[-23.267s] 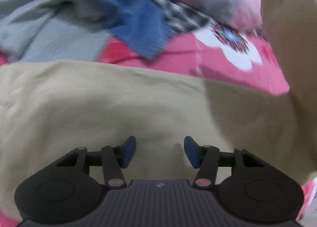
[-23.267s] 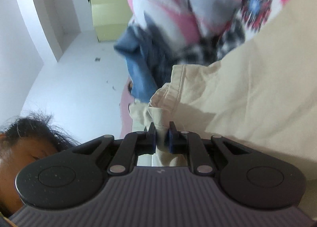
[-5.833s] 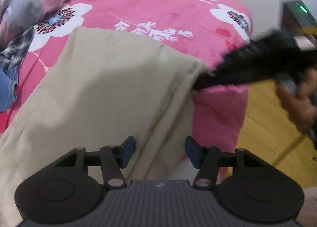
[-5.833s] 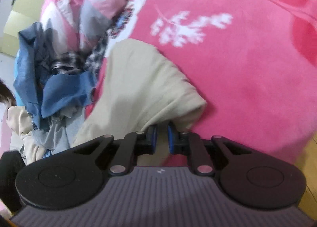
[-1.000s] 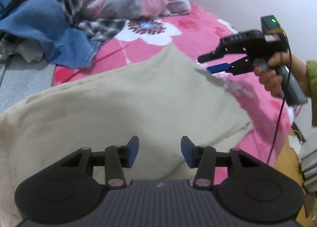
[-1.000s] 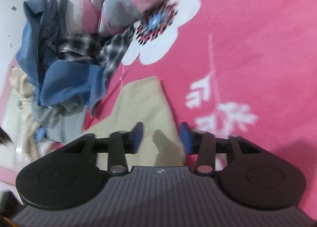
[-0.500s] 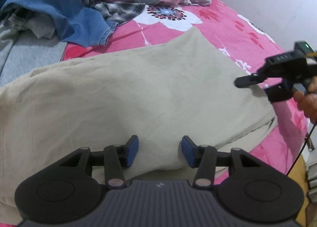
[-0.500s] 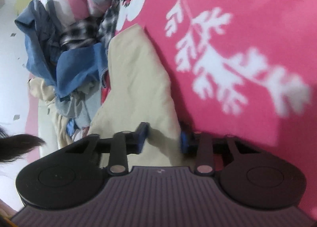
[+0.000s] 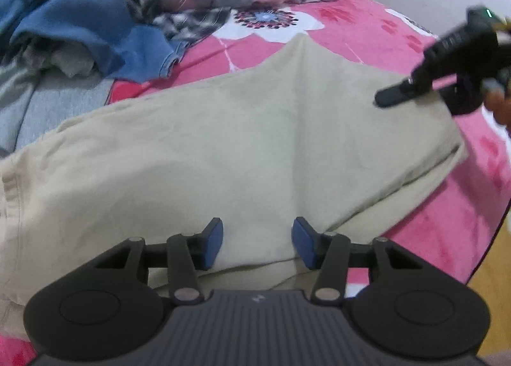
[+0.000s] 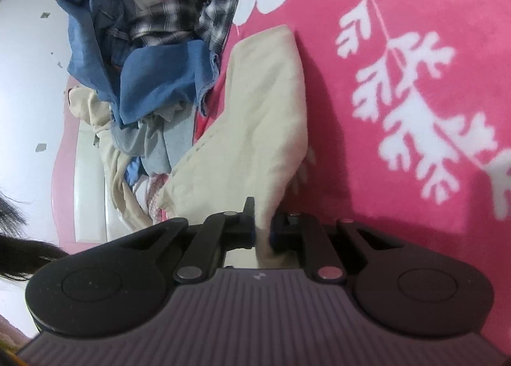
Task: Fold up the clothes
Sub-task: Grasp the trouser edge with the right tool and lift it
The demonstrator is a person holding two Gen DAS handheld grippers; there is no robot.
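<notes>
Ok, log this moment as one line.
task: fold clothes | right gripper: shut on beige garment edge | left gripper: open over garment, not gripping | clothes pile: unfolded on pink bedspread

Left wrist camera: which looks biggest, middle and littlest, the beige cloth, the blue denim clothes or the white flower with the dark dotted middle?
1. Beige cloth, filling most of the picture, though it lies nearest the camera.
2. Blue denim clothes, farther back, partly cut off at the edge.
3. White flower with the dark dotted middle on the pink bedspread.

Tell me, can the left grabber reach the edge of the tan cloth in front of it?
Probably yes. The left gripper is open right over the tan cloth, and nothing lies between its blue pads and the near edge.
</notes>
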